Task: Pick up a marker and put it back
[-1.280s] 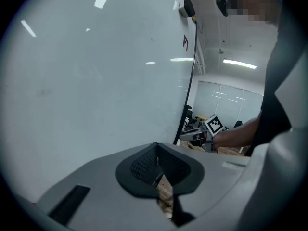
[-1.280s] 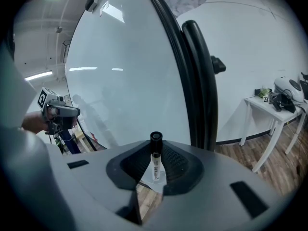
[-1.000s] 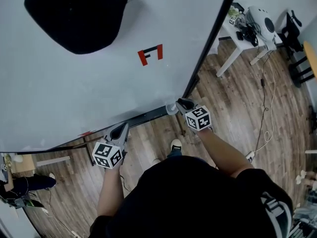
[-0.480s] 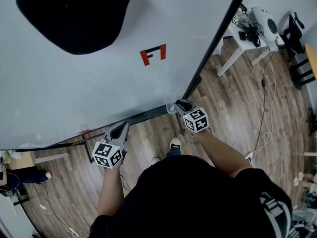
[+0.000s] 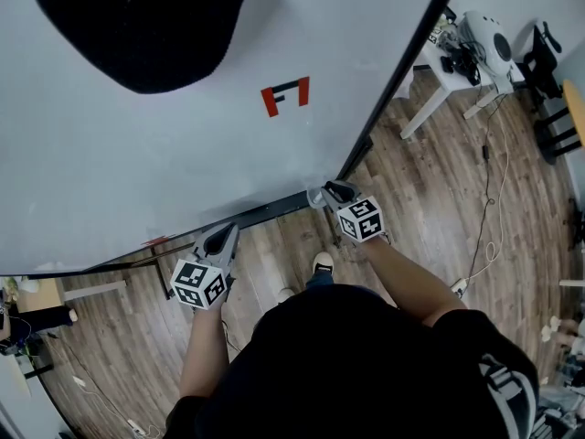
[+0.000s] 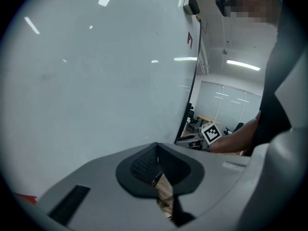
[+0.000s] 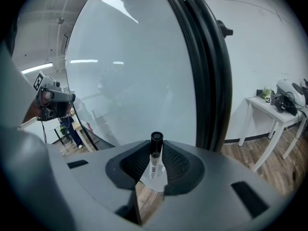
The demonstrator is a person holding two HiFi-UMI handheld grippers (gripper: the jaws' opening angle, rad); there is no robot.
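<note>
Grey and idle, the left hand-held gripper (image 5: pixel 222 237) hangs just in front of the long black tray (image 5: pixel 265 216) that runs under the large white whiteboard (image 5: pixel 183 163); its own view shows the jaws brought together with nothing between them, only wooden plank floor (image 5: pixel 439 208) beyond the tips. Higher on the board sits a small red-and-black mark (image 5: pixel 285 96). Further right, at the tray's right end near the board's lower corner, the right hand-held gripper (image 5: pixel 332 191) has the white-barrelled marker with a black cap (image 7: pixel 154 161) standing between its ribbed pads, cap end pointing away toward the board's dark frame. Those jaws stand narrow around the barrel and have just been opening a little, with the marker between them and the pads apparently in contact with it. Judging by this, the pick-up half is done and the put-back half is at its very end — the marker has been brought to the tray, though whether it already rests on the ledge cannot be told. What seems left is to let go fully and draw the gripper clear. A white side table (image 5: pixel 439 69) stands well off to the right.
</note>
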